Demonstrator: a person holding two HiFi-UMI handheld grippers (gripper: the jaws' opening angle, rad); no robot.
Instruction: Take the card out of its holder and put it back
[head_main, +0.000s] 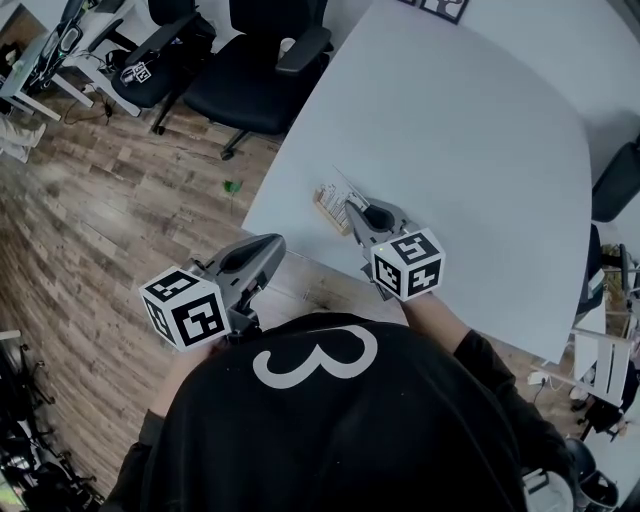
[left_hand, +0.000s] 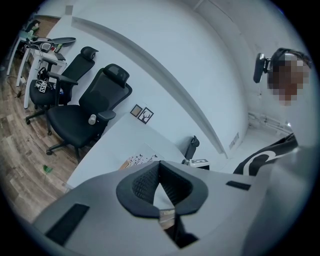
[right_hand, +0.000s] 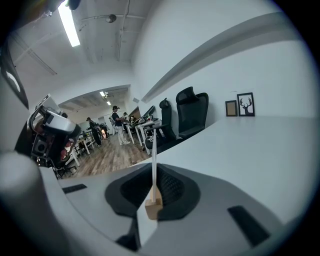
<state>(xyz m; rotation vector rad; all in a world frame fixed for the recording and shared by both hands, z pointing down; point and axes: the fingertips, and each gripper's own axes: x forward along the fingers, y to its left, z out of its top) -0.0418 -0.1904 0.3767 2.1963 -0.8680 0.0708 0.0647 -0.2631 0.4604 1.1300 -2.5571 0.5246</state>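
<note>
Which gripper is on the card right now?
The right gripper: its jaws are closed on the card standing in the wooden holder. The left gripper is shut and empty, apart from the card.

Made out one clear figure: a large white "3" on the black shirt (head_main: 300, 440), just off the near edge of the table (head_main: 470, 140) in the head view. Caught only a curl of that same white figure at the right of the left gripper view. Noted square black-and-white code markers, no letters, on the left gripper's cube (head_main: 185, 308) off the table's near corner and on the right gripper's cube (head_main: 408, 263) over its near edge. Spotted another such marker on a black chair (head_main: 150, 85) well off the table's far-left side. Saw fine dark print on the card (head_main: 335, 188) on the table, too small to read.
</note>
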